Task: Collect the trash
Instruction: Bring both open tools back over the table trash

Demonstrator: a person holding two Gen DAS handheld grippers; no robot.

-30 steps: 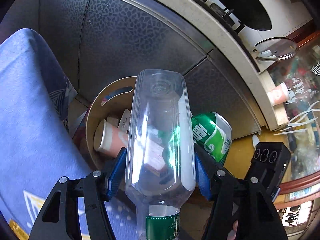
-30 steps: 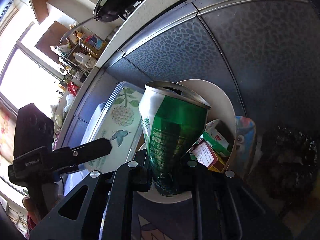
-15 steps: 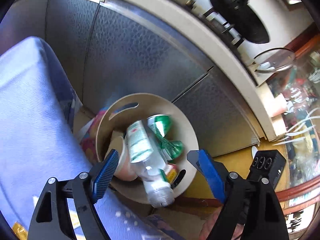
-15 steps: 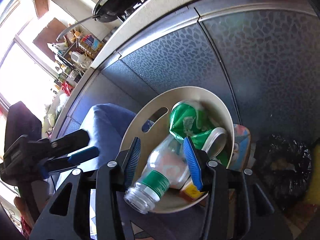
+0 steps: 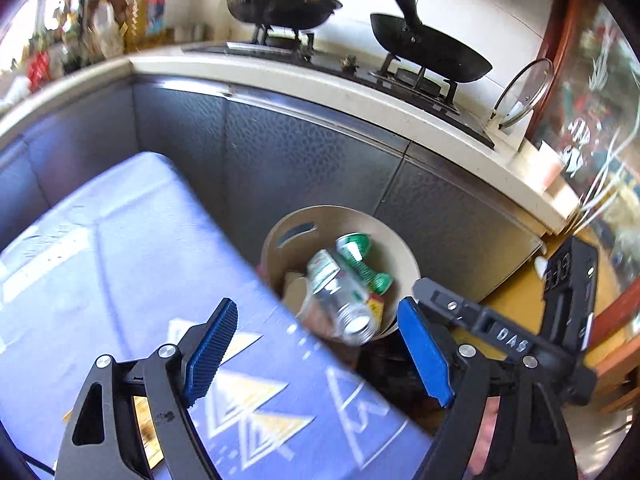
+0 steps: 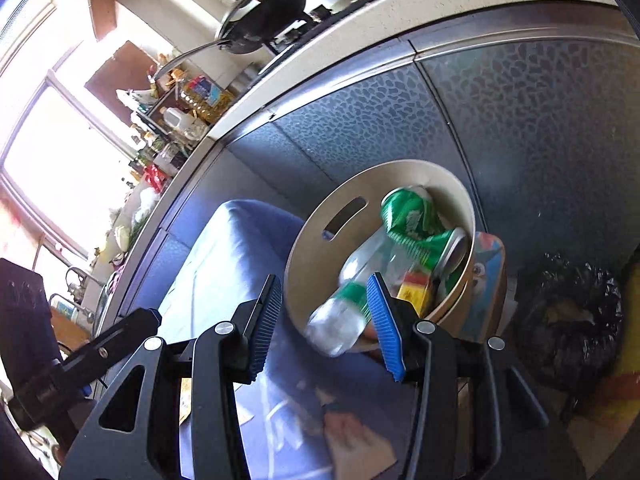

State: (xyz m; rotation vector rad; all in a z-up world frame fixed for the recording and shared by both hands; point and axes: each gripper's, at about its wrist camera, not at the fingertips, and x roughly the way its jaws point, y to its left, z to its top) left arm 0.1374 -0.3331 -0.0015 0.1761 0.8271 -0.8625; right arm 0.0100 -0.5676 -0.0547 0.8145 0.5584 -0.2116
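Trash is seen gathered in the round beige bin [image 5: 276, 236], which stands on the floor against the dark cabinet front [image 5: 304, 160], just off the edge of the blue-covered table [image 5: 100, 248]: a clear plastic bottle [image 5: 340, 300] lies with its open mouth tilted over the near rim, and a crushed green can [image 5: 360, 258] rests against it. The left gripper [image 5: 316, 346] is held wide open and empty above the table edge. The right gripper [image 6: 324, 330] is likewise spread apart, with nothing held.

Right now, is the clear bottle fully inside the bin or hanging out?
Partly in. The clear bottle lies tipped in the bin, its open mouth sticking out over the near rim, against the green can.
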